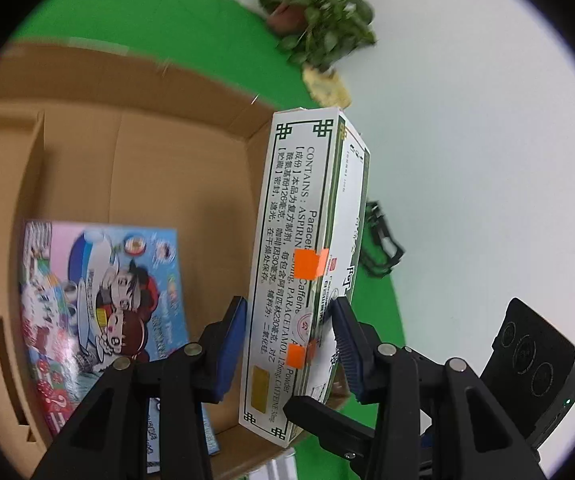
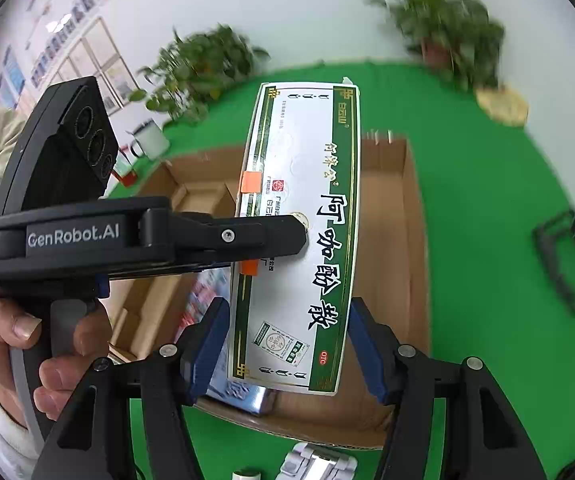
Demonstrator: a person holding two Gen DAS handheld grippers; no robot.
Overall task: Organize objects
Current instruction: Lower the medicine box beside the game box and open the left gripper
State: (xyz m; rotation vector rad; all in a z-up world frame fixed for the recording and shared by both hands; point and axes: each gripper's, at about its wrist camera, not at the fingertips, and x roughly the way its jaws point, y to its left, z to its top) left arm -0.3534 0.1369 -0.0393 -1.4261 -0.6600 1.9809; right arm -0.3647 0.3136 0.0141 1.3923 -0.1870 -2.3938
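A long white and green medicine box (image 1: 307, 264) is held on edge over an open cardboard box (image 1: 135, 160). My left gripper (image 1: 289, 336) is shut on its thin sides near its lower end. In the right wrist view the medicine box (image 2: 307, 240) shows its broad printed face, and the left gripper (image 2: 247, 240) grips it from the left. My right gripper (image 2: 287, 344) straddles the box's near end; its blue pads (image 2: 207, 340) stand at the box's edges. A colourful cartoon box (image 1: 99, 300) lies inside the cardboard box (image 2: 403, 240).
Green cloth (image 2: 487, 220) covers the table. Potted plants (image 2: 447, 28) stand at the back, with a white mug (image 2: 149, 142) to the left. A black wire rack (image 2: 571, 260) sits on the right. White objects (image 2: 315, 464) lie near the front edge.
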